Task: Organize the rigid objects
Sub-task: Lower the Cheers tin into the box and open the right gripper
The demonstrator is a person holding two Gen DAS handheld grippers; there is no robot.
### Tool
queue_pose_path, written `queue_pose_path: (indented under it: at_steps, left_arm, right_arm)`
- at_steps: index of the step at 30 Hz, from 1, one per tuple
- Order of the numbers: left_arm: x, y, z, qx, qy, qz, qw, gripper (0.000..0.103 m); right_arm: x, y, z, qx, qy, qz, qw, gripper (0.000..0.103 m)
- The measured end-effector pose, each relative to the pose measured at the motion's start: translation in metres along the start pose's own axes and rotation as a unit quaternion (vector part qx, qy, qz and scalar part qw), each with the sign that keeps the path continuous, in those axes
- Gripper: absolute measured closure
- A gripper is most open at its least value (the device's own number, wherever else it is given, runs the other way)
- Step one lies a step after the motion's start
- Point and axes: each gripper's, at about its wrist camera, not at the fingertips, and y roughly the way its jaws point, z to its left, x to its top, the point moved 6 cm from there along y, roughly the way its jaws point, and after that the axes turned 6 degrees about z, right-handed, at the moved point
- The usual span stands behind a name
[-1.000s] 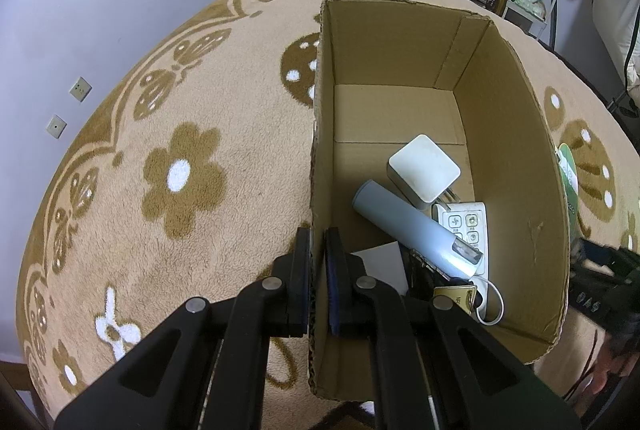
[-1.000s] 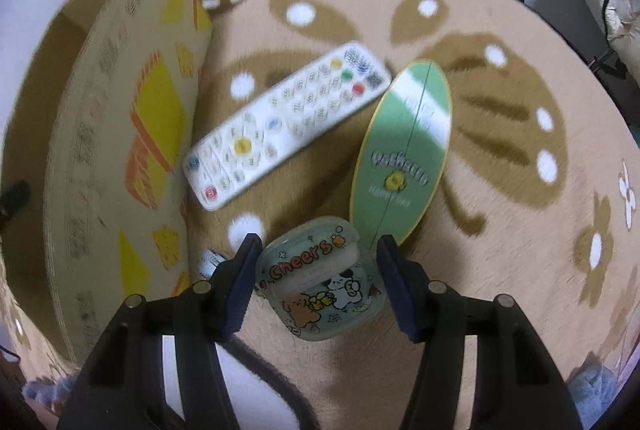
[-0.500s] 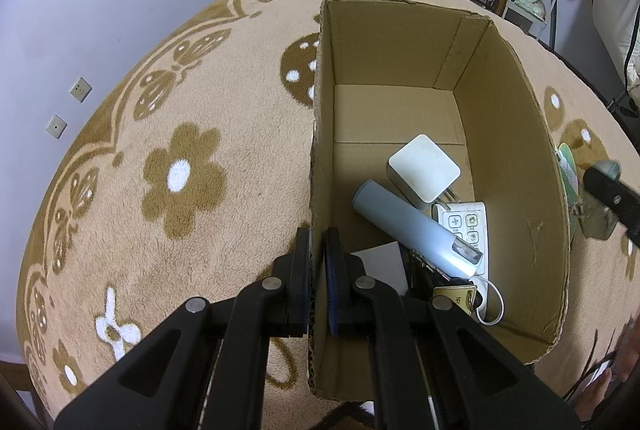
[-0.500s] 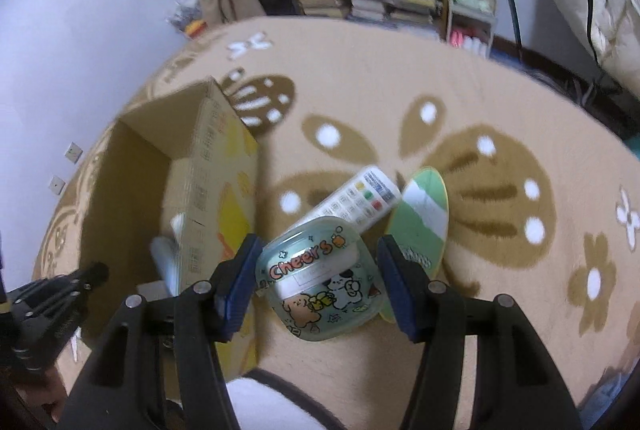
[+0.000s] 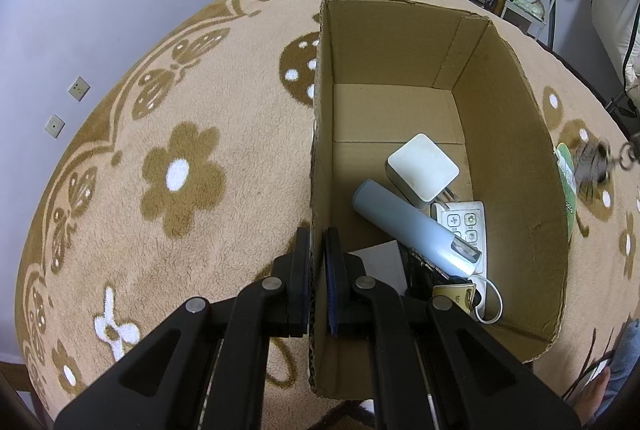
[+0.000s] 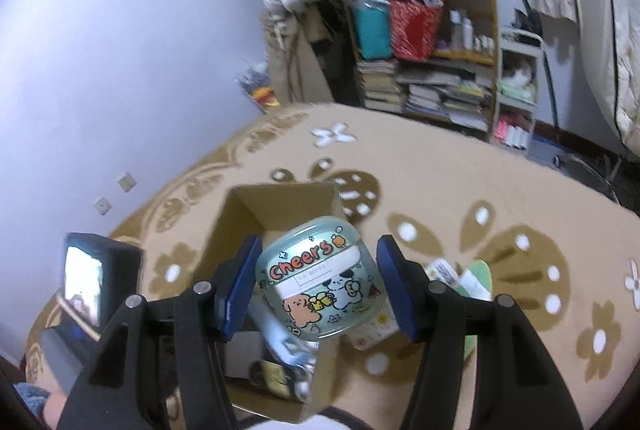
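Right claw carries the case over the box while the left claw pins the box wall.

The right gripper [image 6: 316,290] clamps a translucent green rounded case printed with "Cheers" and cartoon animals [image 6: 320,280] between its blue pads, hanging above the open brown cardboard box [image 5: 516,166] on the tan flowered rug [image 5: 180,174]. The left gripper [image 5: 318,286] is closed on the box's near wall, steadying it. A second ago the case sat low by the rug beside a white remote and green oval card; it has since risen and swung over the box. I judge the risk is a slippery case twisting out, or dropping hard onto the grey-blue tube [image 5: 412,226] and white square charger [image 5: 422,168] inside.
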Motion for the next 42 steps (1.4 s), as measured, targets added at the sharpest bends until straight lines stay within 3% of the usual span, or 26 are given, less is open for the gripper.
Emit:
queue_pose_path:
  at_steps: [5, 16, 25, 27, 29, 42]
  left_arm:
    - [0.000, -0.001, -0.001, -0.002, -0.001, 0.000, 1.0000, 0.096]
    - [-0.001, 0.000, 0.000, -0.001, 0.001, 0.002, 1.0000, 0.096]
    - [-0.001, 0.000, -0.001, -0.001, 0.001, 0.002, 1.0000, 0.096]
    - [-0.001, 0.000, -0.001, -0.001, 0.001, 0.002, 1.0000, 0.096]
    - [-0.001, 0.000, -0.001, -0.001, 0.001, 0.002, 1.0000, 0.096]
    - [-0.001, -0.001, 0.001, -0.002, 0.000, -0.001, 1.0000, 0.096]
  right_arm:
    - [-0.002, 0.005, 0.011, 0.009, -0.011, 0.006, 1.000, 0.040]
    - [-0.033, 0.046, 0.003, 0.025, -0.003, 0.066, 0.997, 0.040]
    - [-0.039, 0.058, 0.009, 0.040, 0.000, 0.075, 0.996, 0.040]
    - [-0.040, 0.057, 0.008, 0.049, 0.009, 0.078, 0.996, 0.041]
    - [-0.038, 0.055, 0.011, 0.068, 0.014, 0.076, 0.995, 0.057]
    - [-0.034, 0.048, 0.005, 0.053, 0.020, 0.080, 0.995, 0.056]
